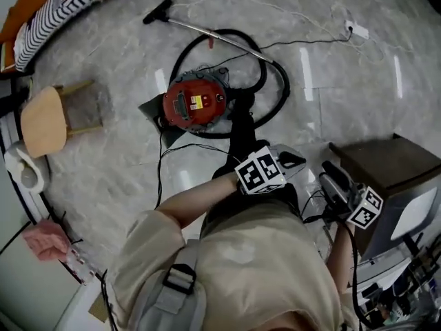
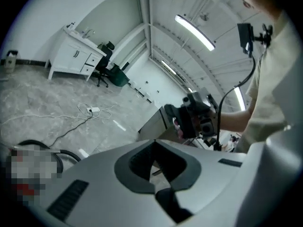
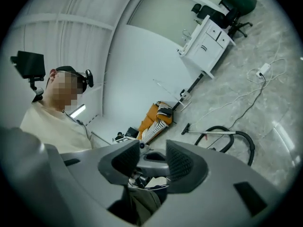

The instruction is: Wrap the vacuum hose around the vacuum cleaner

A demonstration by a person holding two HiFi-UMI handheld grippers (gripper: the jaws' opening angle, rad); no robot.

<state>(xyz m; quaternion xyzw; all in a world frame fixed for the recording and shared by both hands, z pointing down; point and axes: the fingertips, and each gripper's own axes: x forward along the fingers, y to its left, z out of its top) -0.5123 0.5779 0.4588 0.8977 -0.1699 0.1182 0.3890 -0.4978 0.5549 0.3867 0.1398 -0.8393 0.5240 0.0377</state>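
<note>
Head view, task item: one round red vacuum cleaner [image 1: 195, 103] stands on the grey marbled stone floor [image 1: 124, 164], well ahead of the person.
Head view, hose: one black flexible hose [image 1: 279, 81] lies on the floor in a loose curve around the far and right sides of the vacuum cleaner. It joins one straight metal wand [image 1: 213, 36], which ends in one black floor nozzle [image 1: 157, 10].
Head view, tools: two. The left gripper [image 1: 295, 159] and the right gripper [image 1: 329, 173], each with a marker cube, are held close to the person's body, well apart from the vacuum cleaner.
Head view, surroundings: one pale wooden stool [image 1: 43, 121], one black-and-white striped cushion [image 1: 52, 16], one white power strip [image 1: 357, 29], one dark brown box [image 1: 386, 164].
Left gripper view, jaws: smooth grey jaws with ribbed black pads are closed together, with nothing between them.
Left gripper view, extras: the right gripper seen side-on, one white cabinet [image 2: 71, 56], one black office chair [image 2: 105, 67], and only a short arc of hose.
Right gripper view, jaws: apart, with the ribbed pads pressing on nothing.
Right gripper view, extras: the hose curve, wand and nozzle lie on the floor. The striped cushion sits on an orange seat [image 3: 150, 115]. The stool shows in the head view alone.
</note>
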